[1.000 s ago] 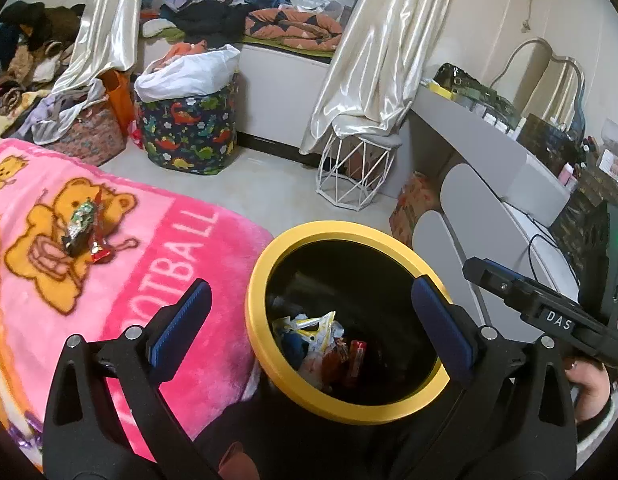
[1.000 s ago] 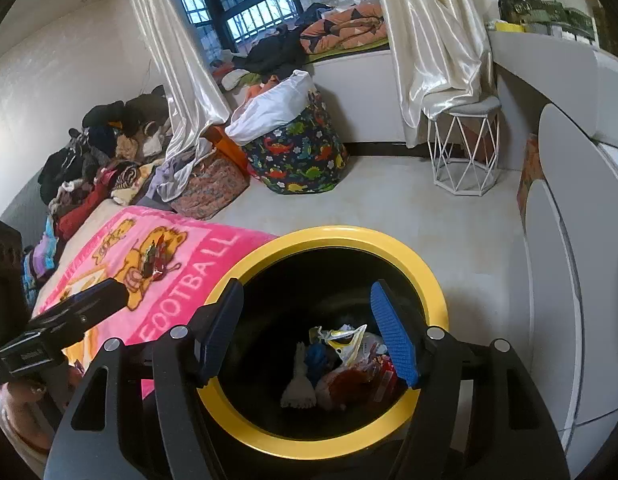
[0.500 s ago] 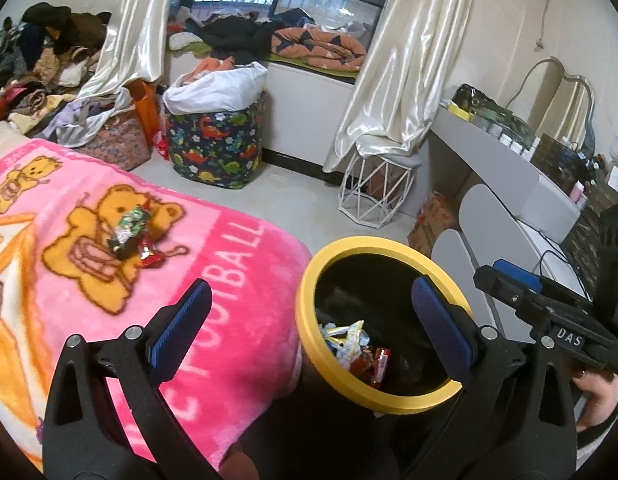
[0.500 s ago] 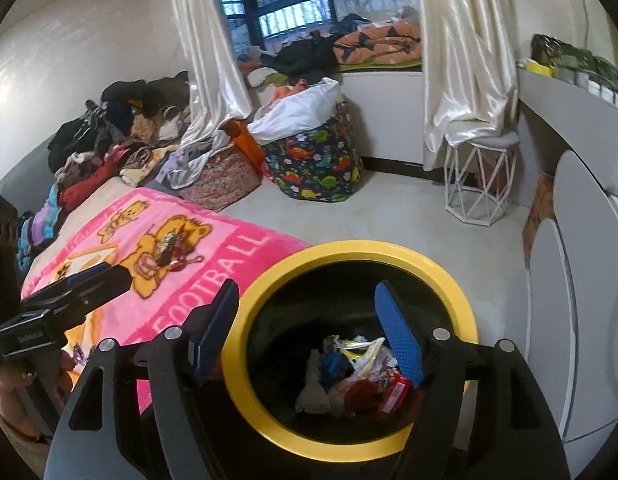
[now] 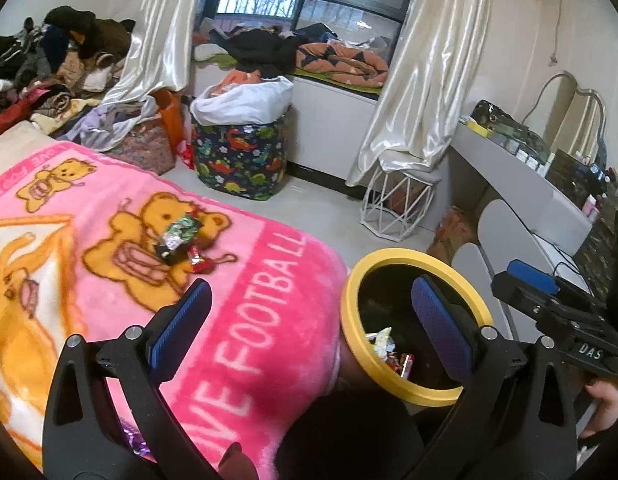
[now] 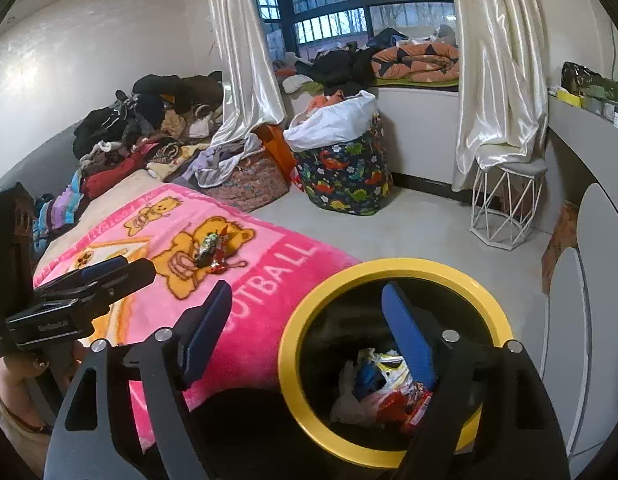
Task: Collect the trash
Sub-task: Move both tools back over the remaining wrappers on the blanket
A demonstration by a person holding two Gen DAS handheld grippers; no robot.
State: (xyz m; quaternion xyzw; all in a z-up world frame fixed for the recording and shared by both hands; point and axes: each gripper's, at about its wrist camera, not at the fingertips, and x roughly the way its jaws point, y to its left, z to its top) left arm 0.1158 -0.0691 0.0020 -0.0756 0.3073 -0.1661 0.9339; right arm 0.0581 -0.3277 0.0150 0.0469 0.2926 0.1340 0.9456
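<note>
A crumpled green-and-silver wrapper (image 5: 179, 236) and a small red wrapper (image 5: 199, 260) lie on the bear print of the pink blanket (image 5: 269, 320). They show again in the right wrist view as the green wrapper (image 6: 209, 246) and red wrapper (image 6: 221, 266). Beside the bed stands a black bin with a yellow rim (image 5: 351, 292), several wrappers (image 6: 389, 384) at its bottom. My left gripper (image 5: 309, 292) is open and empty, spanning the blanket edge and the bin. My right gripper (image 6: 307, 292) hangs over the bin rim (image 6: 389, 266), its jaws opening with nothing between them.
A dinosaur-print basket (image 5: 241, 160) and a white wire stool (image 5: 401, 208) stand on the floor by the window. A grey desk (image 5: 529, 184) runs along the right wall. Piled clothes (image 6: 149, 128) cover the far end of the bed.
Both grippers have drawn back and up from over the bin, toward the bed. The blanket and its wrappers now fill more of both views. The right jaws have widened.
</note>
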